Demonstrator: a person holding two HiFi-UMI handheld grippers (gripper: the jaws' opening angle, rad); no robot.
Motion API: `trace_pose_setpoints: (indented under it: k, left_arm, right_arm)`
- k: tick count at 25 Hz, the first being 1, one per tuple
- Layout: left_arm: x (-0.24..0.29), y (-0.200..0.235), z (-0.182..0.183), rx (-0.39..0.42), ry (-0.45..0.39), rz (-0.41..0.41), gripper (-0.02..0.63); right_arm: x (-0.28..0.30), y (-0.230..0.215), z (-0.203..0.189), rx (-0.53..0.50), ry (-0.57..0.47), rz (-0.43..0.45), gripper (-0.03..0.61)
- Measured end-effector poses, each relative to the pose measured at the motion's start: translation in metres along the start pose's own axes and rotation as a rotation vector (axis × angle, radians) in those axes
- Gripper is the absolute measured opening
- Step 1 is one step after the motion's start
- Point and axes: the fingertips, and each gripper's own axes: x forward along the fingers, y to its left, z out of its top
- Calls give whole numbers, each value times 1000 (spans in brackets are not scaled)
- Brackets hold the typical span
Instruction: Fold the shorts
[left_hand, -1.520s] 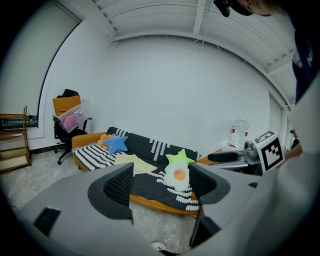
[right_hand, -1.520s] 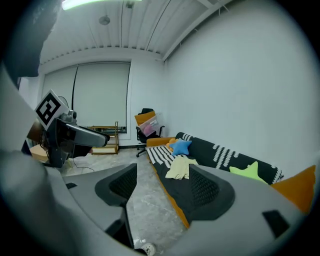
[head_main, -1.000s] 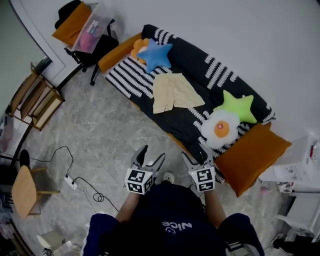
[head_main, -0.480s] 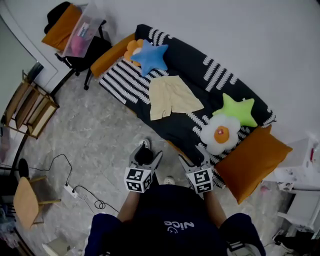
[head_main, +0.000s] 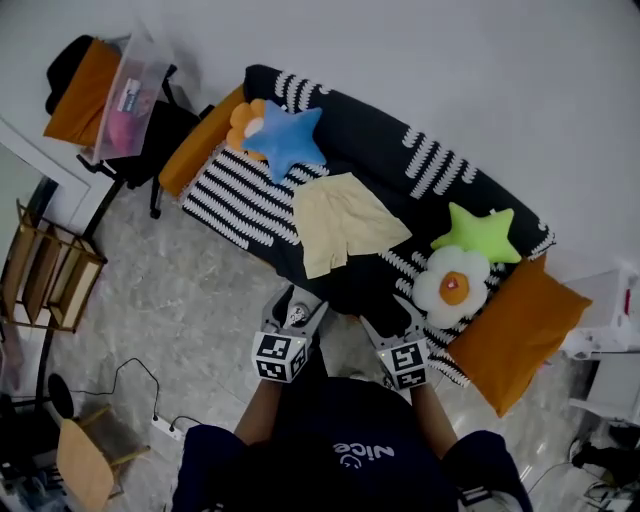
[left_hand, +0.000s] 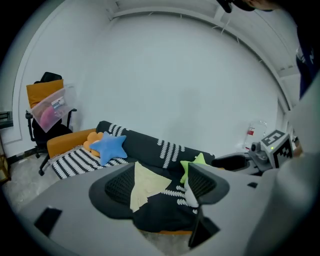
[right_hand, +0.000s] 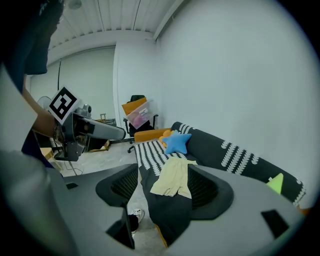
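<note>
Pale yellow shorts (head_main: 345, 222) lie spread flat on the black-and-white striped sofa cover (head_main: 230, 200), also seen as shorts (left_hand: 144, 184) in the left gripper view and shorts (right_hand: 173, 178) in the right gripper view. My left gripper (head_main: 294, 310) and right gripper (head_main: 389, 318) hang side by side in front of the sofa's near edge, short of the shorts. Both stand open with nothing between their jaws. The left gripper (left_hand: 159, 186) and right gripper (right_hand: 165, 186) both point at the sofa.
On the sofa lie a blue star cushion (head_main: 285, 139), a green star cushion (head_main: 480, 232), an egg cushion (head_main: 453, 283) and orange pillows (head_main: 518, 325). A chair with a plastic box (head_main: 122, 95) stands at the left. A wooden rack (head_main: 45, 280) and cables (head_main: 135, 385) are on the floor.
Both grippers have moved forward across the floor toward the sofa and now hang at its near edge. The shorts have not moved.
</note>
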Motion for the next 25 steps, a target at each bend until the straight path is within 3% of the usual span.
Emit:
trace_pose_setpoints:
  k: [8, 15, 25]
  left_arm:
    - [39, 78, 41, 21, 37, -81, 324]
    - [65, 114, 61, 63, 65, -139, 318]
    - [88, 141, 67, 52, 113, -110, 316]
  right_arm:
    - [59, -3, 38, 15, 51, -82, 301]
    - [107, 3, 57, 5, 89, -105, 301]
    - [140, -13, 64, 63, 101, -87, 305]
